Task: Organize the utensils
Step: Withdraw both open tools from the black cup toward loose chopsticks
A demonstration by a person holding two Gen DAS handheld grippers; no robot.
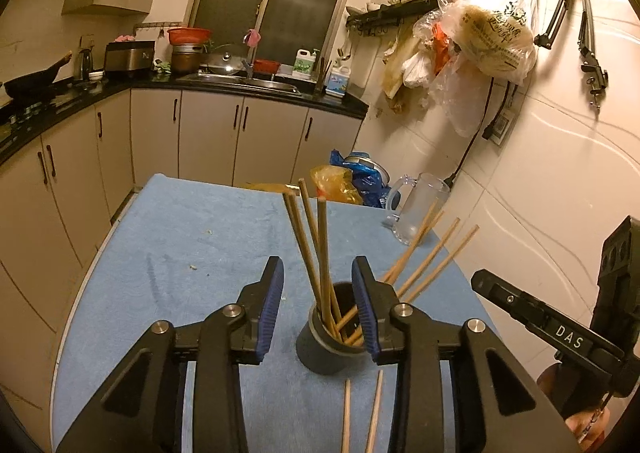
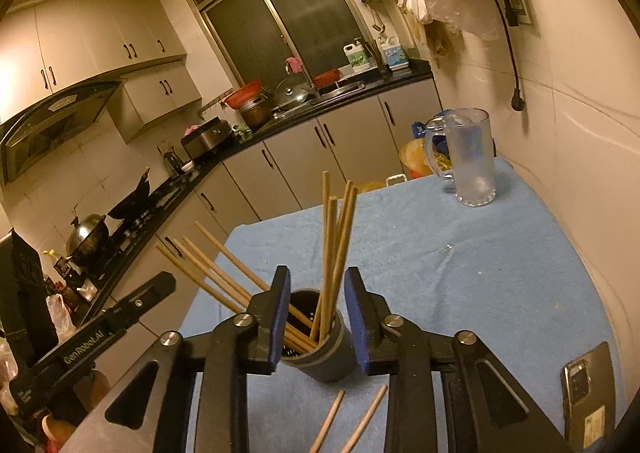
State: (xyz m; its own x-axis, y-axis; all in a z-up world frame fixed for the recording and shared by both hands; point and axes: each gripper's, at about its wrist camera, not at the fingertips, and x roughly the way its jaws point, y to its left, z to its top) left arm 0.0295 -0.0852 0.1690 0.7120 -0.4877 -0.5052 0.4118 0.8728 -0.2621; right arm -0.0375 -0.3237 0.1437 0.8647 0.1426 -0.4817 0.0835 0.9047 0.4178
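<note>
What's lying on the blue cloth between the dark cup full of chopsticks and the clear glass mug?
Nothing: in the right wrist view the blue cloth is bare between the dark cylindrical holder and the clear glass mug, bar tiny crumbs.

We see our left gripper with jaws apart, nothing pressed between them, around the dark holder of chopsticks; two loose chopsticks lie at six o'clock on the blue surface.

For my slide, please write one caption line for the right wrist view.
Open right claw faces a dark holder of chopsticks; two loose chopsticks lie on blue cloth.
</note>
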